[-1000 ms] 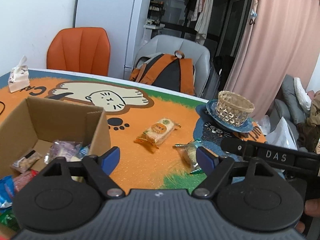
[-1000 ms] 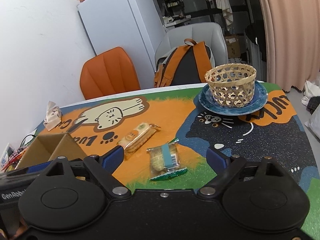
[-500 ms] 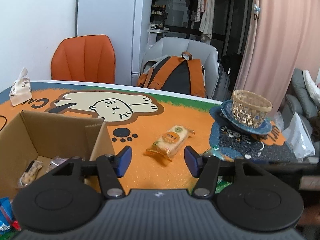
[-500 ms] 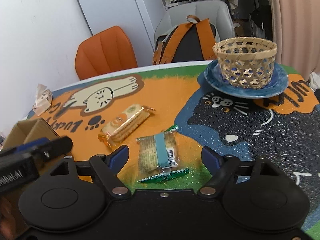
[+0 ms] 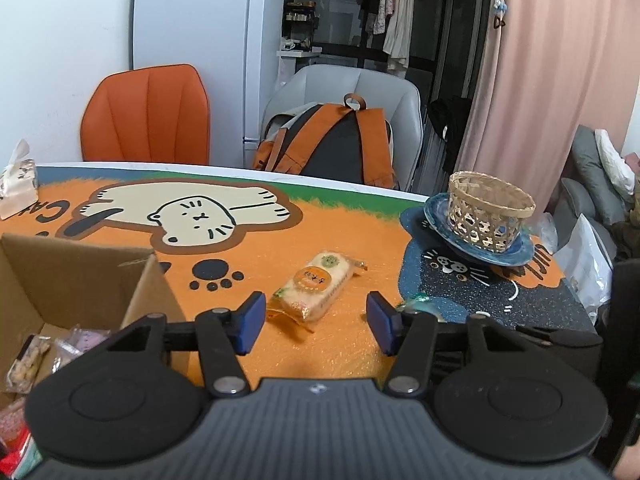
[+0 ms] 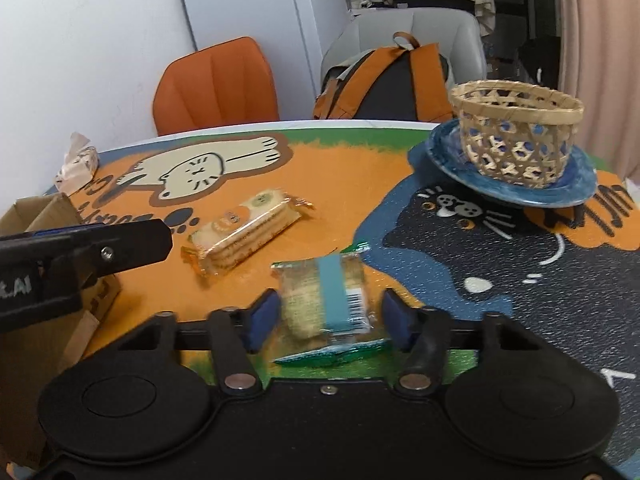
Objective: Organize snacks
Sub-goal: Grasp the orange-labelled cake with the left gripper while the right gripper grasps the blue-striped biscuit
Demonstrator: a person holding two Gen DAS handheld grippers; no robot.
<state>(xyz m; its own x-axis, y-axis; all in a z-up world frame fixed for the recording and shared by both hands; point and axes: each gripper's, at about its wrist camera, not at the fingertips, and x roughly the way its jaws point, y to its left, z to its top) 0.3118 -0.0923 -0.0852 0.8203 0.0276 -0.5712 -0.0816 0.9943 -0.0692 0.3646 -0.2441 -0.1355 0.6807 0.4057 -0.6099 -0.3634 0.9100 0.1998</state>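
Between right gripper (image 6: 326,318) fingers: teal-striped snack (image 6: 326,300), closing, untouched; left gripper (image 5: 316,322) apart.

Lived-in home, hanging clothes (image 5: 394,12), fridge (image 5: 192,52), backpack (image 5: 340,144) on chair

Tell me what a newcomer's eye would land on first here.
The loud orange cat mat covering the table, then the woven basket on a blue plate at its far right. Nearer, the right tongs are closing around a teal-banded snack, with a cracker pack just beyond it.
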